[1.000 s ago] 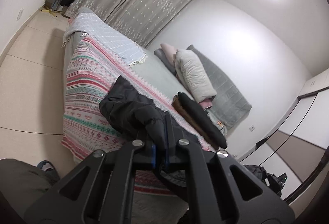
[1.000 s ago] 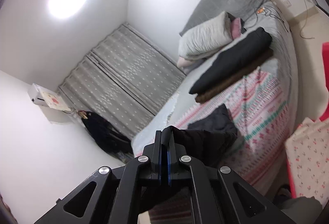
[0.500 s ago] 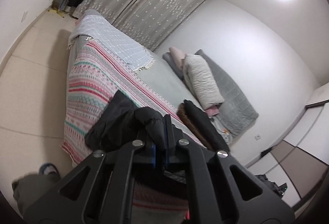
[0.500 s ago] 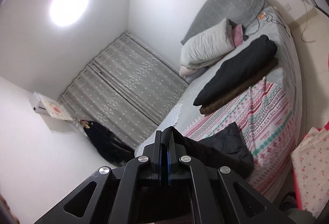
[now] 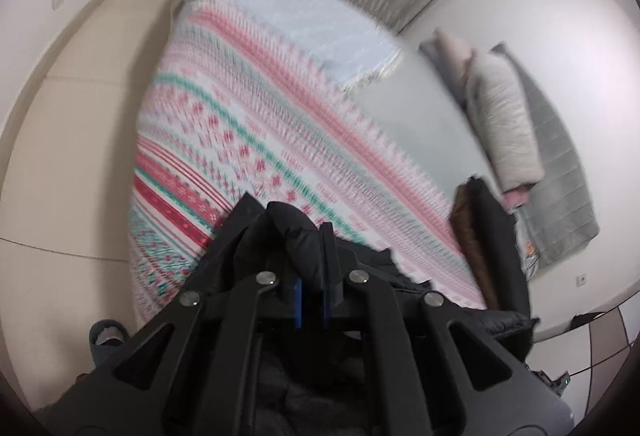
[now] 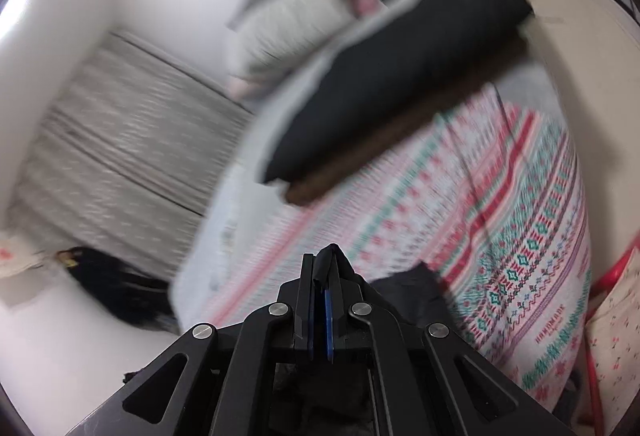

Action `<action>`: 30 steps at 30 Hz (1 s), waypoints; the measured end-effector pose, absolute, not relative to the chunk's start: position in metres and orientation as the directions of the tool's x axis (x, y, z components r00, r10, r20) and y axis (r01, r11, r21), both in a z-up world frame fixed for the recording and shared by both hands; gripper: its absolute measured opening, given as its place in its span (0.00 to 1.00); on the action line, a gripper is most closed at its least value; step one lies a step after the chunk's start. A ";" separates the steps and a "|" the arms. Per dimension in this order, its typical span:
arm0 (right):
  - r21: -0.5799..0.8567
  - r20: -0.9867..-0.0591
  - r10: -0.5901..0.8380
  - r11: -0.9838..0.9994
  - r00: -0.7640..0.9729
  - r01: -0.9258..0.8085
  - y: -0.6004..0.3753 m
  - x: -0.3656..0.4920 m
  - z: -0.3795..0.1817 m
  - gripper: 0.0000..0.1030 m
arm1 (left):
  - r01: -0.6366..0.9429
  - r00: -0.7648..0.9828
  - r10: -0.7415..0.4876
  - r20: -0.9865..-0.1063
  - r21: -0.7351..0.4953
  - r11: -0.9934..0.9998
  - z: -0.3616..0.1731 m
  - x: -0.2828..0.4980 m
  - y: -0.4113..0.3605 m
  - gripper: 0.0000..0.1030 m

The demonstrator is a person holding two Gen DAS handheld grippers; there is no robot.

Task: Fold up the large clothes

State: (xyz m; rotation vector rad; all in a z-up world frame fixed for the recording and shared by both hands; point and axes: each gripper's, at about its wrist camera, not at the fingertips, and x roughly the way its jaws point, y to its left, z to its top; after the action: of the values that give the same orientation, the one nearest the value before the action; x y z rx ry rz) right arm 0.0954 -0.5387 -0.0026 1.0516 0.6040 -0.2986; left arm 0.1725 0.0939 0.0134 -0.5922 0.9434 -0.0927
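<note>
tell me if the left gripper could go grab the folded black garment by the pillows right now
Probably not: the left gripper is shut on the black jacket, so it isn't free for the folded black garment.

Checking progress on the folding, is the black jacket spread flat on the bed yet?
No. The black jacket is bunched, pinched in the left gripper and right gripper.

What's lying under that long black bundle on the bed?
A brown folded garment lies directly beneath the black bundle, its edge showing along one side. Under both sits the bed. How far the brown piece reaches underneath is covered.
</note>
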 end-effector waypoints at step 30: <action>0.428 -0.783 0.118 0.815 0.610 0.391 -0.479 0.216 -0.021 0.41 | 0.107 0.538 -0.414 -0.734 -0.428 0.897 0.014 0.205 0.032 0.56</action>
State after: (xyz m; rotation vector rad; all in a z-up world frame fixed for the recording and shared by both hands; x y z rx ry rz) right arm 0.2157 -0.4786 -0.0206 0.6184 0.9148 -0.1694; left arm 0.2046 0.0323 0.0141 -0.3538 0.9571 -0.3175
